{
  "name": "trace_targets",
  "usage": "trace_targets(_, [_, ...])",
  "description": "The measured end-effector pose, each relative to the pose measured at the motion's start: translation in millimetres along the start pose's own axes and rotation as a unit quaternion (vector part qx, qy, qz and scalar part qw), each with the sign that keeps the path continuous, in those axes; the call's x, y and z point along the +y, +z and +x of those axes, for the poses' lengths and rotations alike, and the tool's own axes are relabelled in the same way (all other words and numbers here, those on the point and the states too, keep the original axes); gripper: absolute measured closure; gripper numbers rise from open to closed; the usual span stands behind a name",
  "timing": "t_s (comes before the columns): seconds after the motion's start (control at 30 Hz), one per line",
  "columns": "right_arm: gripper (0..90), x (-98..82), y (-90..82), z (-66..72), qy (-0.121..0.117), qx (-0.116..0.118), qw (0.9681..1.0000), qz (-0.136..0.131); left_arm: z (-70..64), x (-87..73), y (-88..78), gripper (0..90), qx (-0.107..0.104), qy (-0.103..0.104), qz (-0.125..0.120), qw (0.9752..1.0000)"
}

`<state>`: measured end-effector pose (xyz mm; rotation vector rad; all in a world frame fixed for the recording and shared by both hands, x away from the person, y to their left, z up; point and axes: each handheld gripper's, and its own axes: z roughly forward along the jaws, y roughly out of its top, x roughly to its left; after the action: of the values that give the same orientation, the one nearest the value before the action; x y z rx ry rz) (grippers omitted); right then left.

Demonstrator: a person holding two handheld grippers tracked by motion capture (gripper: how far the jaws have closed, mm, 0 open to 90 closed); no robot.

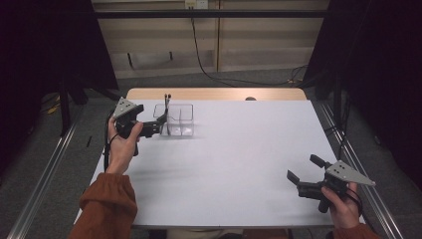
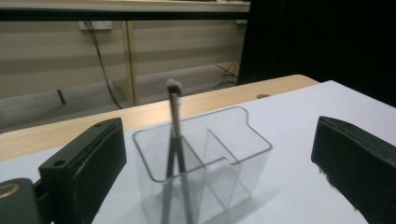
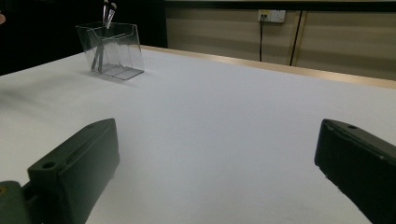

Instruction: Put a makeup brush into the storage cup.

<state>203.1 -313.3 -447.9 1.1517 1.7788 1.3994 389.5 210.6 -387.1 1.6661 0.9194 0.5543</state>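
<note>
A clear plastic organizer point(image 1: 180, 120) with divided compartments stands on the white table point(image 1: 234, 164) at the back left. Two dark makeup brushes point(image 1: 166, 102) stand upright in its left compartment. My left gripper point(image 1: 160, 125) is open right beside the organizer's left side, jaws pointing at it. In the left gripper view the organizer point(image 2: 233, 158) and the brushes point(image 2: 174, 122) sit between the wide-apart jaws, untouched. My right gripper point(image 1: 304, 168) is open and empty near the front right corner. In the right gripper view the organizer point(image 3: 116, 51) and brushes point(image 3: 107, 12) are far off at top left.
A strip of wooden tabletop point(image 1: 214, 93) shows past the white sheet's far edge. Beyond it are a pale wall panel with a hanging black cable point(image 1: 199, 55) and an outlet point(image 3: 272, 15). Metal rails point(image 1: 45, 174) run along both sides of the table.
</note>
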Motion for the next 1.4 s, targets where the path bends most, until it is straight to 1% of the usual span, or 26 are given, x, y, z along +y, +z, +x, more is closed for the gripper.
trace_targets(0.03, [0.0, 0.0, -0.1, 0.0, 0.000, 0.000, 1.0000, -0.001, -1.3, 0.3, -1.5, 3.2, -0.002, 0.007, 0.003, 1.0000])
trace_targets(0.07, [0.0, 0.0, -0.2, 0.0, 0.001, 0.000, 1.0000, -0.001, -3.2, 0.4, -2.8, 3.1, 0.001, 0.013, 0.000, 0.9999])
trace_targets(0.1, [0.0, -0.1, -0.3, -0.1, 0.001, -0.001, 1.0000, -0.001, -5.2, 0.5, -4.0, 3.0, -0.002, 0.013, 0.000, 0.9999])
trace_targets(0.2, [0.0, -0.1, -0.5, 0.3, 0.001, -0.001, 1.0000, -0.001, -7.4, -0.7, -8.1, 2.6, 0.005, 0.019, 0.001, 0.9998])
trace_targets(0.23, [0.0, -0.1, -0.6, 0.5, 0.002, 0.000, 1.0000, -0.002, -8.5, -2.7, -9.4, 2.5, 0.003, 0.021, 0.003, 0.9998])
trace_targets(0.27, [0.0, 0.0, -0.6, 0.8, 0.003, 0.001, 1.0000, -0.002, -9.3, -4.9, -10.9, 2.5, 0.006, 0.026, 0.009, 0.9996])
trace_targets(0.33, [0.0, 0.0, -0.6, 0.5, 0.001, 0.001, 1.0000, -0.001, -8.7, -9.9, -15.0, 2.6, 0.007, 0.028, 0.009, 0.9995])
trace_targets(0.4, [0.0, -0.1, -0.6, 0.4, 0.001, 0.000, 1.0000, -0.001, -9.3, -15.1, -19.7, 2.6, 0.006, 0.031, 0.016, 0.9994])
trace_targets(0.43, [0.0, -0.2, -0.5, 0.4, 0.001, 0.000, 1.0000, -0.001, -10.2, -16.3, -21.7, 2.6, 0.009, 0.032, 0.016, 0.9993])
trace_targets(0.47, [0.0, -0.3, -0.5, 0.3, 0.001, 0.000, 1.0000, 0.000, -10.7, -17.4, -23.8, 2.6, 0.006, 0.034, 0.016, 0.9993])
trace_targets(0.57, [0.0, -0.2, -0.6, 0.4, 0.001, 0.000, 1.0000, 0.000, -13.0, -19.5, -30.6, 2.5, -0.002, 0.028, 0.013, 0.9995])
trace_targets(0.63, [0.0, -0.1, -0.9, 0.6, 0.000, 0.001, 1.0000, -0.001, -13.6, -21.1, -35.4, 2.5, -0.009, 0.030, 0.018, 0.9993])
trace_targets(0.67, [0.0, -0.1, -1.0, 0.7, 0.001, 0.001, 1.0000, -0.001, -13.9, -22.5, -38.4, 2.5, -0.012, 0.027, 0.015, 0.9994])
trace_targets(0.77, [0.0, -0.2, -1.2, 0.6, 0.003, 0.000, 1.0000, -0.001, -15.3, -28.2, -46.4, 2.6, -0.002, 0.028, 0.016, 0.9995])
trace_targets(0.83, [0.0, -0.4, -0.9, 0.2, 0.002, -0.002, 1.0000, 0.000, -16.7, -32.3, -50.7, 2.6, -0.002, 0.026, 0.019, 0.9995])
trace_targets(0.87, [0.0, -0.4, -0.7, 0.2, 0.001, -0.001, 1.0000, 0.000, -17.9, -34.6, -52.8, 2.7, 0.005, 0.029, 0.024, 0.9993])
trace_targets(0.9, [0.0, -0.4, -0.8, 0.4, 0.002, -0.001, 1.0000, 0.001, -19.3, -37.7, -54.7, 2.6, 0.004, 0.029, 0.027, 0.9992])
trace_targets(0.97, [0.0, -0.4, -0.7, 0.9, 0.002, 0.000, 1.0000, 0.002, -21.9, -41.5, -58.1, 2.6, -0.002, 0.023, 0.027, 0.9994])
trace_targets(1.03, [0.0, -0.3, -1.0, 0.9, 0.001, 0.000, 1.0000, 0.001, -25.0, -45.0, -61.7, 2.6, 0.000, 0.029, 0.030, 0.9991])
trace_targets(1.13, [0.0, -0.6, -1.3, 0.4, 0.002, -0.002, 1.0000, 0.001, -29.2, -48.6, -68.0, 2.6, -0.001, 0.025, 0.025, 0.9994])
trace_targets(1.17, [0.0, -0.6, -1.3, 0.2, 0.001, -0.002, 1.0000, 0.000, -30.7, -49.8, -69.9, 2.6, 0.001, 0.017, 0.022, 0.9996])
trace_targets(1.2, [0.0, -0.7, -1.5, 0.3, 0.002, -0.003, 1.0000, 0.001, -31.2, -51.1, -72.0, 2.6, -0.002, 0.017, 0.020, 0.9997])
trace_targets(1.27, [0.0, -0.7, -1.7, 0.1, 0.000, -0.003, 1.0000, 0.001, -32.3, -53.8, -74.8, 2.6, 0.003, 0.018, 0.017, 0.9997])
trace_targets(1.4, [0.0, -0.7, -2.8, 1.2, 0.002, -0.002, 1.0000, 0.002, -35.6, -65.5, -83.1, 2.5, 0.007, 0.008, 0.015, 0.9998])
